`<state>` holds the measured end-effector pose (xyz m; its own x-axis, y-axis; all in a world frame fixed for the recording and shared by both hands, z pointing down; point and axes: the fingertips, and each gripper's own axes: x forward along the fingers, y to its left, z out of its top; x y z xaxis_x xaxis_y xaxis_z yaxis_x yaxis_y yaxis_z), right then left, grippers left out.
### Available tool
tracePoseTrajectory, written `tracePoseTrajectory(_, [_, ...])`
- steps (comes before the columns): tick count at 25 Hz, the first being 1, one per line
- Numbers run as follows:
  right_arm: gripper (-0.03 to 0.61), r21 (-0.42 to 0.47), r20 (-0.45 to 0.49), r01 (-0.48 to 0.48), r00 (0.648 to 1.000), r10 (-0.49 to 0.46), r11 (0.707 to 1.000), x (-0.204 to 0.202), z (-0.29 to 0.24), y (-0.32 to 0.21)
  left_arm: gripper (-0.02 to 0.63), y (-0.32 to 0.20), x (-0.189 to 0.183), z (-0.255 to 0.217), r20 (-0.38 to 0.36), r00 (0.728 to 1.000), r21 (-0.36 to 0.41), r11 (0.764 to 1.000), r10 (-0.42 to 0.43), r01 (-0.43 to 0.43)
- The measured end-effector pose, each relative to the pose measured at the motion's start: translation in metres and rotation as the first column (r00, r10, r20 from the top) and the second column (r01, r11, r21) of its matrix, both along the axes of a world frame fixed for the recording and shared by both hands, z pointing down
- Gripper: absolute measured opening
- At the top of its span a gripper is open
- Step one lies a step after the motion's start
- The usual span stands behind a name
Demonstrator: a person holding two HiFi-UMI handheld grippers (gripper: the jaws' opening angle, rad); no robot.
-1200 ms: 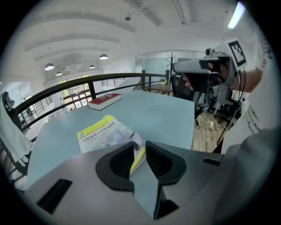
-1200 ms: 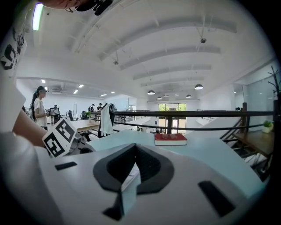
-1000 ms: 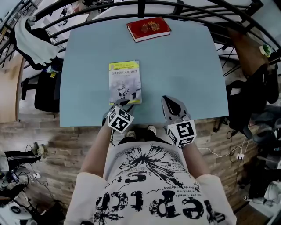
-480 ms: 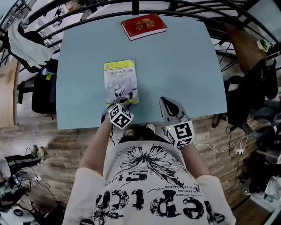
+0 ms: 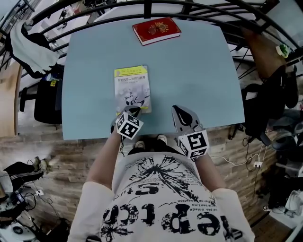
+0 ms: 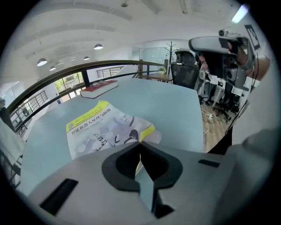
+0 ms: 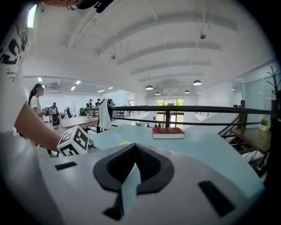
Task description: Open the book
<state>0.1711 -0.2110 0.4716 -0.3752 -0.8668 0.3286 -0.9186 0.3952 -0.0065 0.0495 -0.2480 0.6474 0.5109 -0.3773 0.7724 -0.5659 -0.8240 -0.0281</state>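
A thin book with a yellow and white cover lies closed on the light blue table, near its front edge. My left gripper points down at the book's near right corner. In the left gripper view the book lies just past my left gripper, whose jaws are shut on the cover's corner, and the cover curls up a little there. My right gripper hovers over the table's front edge to the right of the book, apart from it. In its own view my right gripper is shut on nothing.
A thick red book lies at the table's far edge, also seen as the red book in the right gripper view. A black railing curves behind the table. A chair with a white garment stands at the left.
The left gripper's jaws have closed on the near corner of the yellow book's cover. Both hands stayed about where they were.
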Motion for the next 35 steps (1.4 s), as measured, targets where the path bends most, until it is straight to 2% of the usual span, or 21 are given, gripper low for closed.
tracePoseTrajectory(5, [0.011, 0.008, -0.004, 0.018, 1.000, -0.018, 1.000, -0.013, -0.003, -0.004, 0.018, -0.002, -0.006, -0.016, -0.059, 0.998, 0.033, 0.999, -0.008, 0.010])
tracePoseTrajectory(9, [0.011, 0.012, -0.006, 0.038, 0.999, -0.037, 0.999, -0.029, -0.005, -0.008, 0.018, -0.005, -0.018, -0.035, -0.134, 0.990, 0.056, 0.997, -0.047, 0.055])
tracePoseTrajectory(15, [0.011, 0.023, -0.004, 0.079, 0.997, -0.079, 0.997, -0.061, -0.008, -0.015, 0.018, -0.012, -0.046, -0.065, -0.243, 0.965, 0.110, 0.985, -0.103, 0.132])
tracePoseTrajectory(20, [0.011, 0.037, 0.004, 0.125, 0.992, -0.125, 0.992, -0.094, -0.010, -0.019, 0.018, -0.014, -0.080, -0.096, -0.315, 0.933, 0.140, 0.964, -0.173, 0.226])
tracePoseTrajectory(27, [0.011, 0.053, 0.007, 0.196, 0.980, -0.197, 0.979, -0.148, -0.014, -0.021, 0.018, -0.010, -0.145, -0.104, -0.341, 0.899, 0.162, 0.925, -0.275, 0.344])
tracePoseTrajectory(35, [0.011, 0.046, -0.008, 0.234, 0.972, -0.234, 0.971, -0.186, -0.009, -0.013, 0.023, -0.004, -0.202, -0.080, -0.341, 0.855, 0.095, 0.891, -0.390, 0.445])
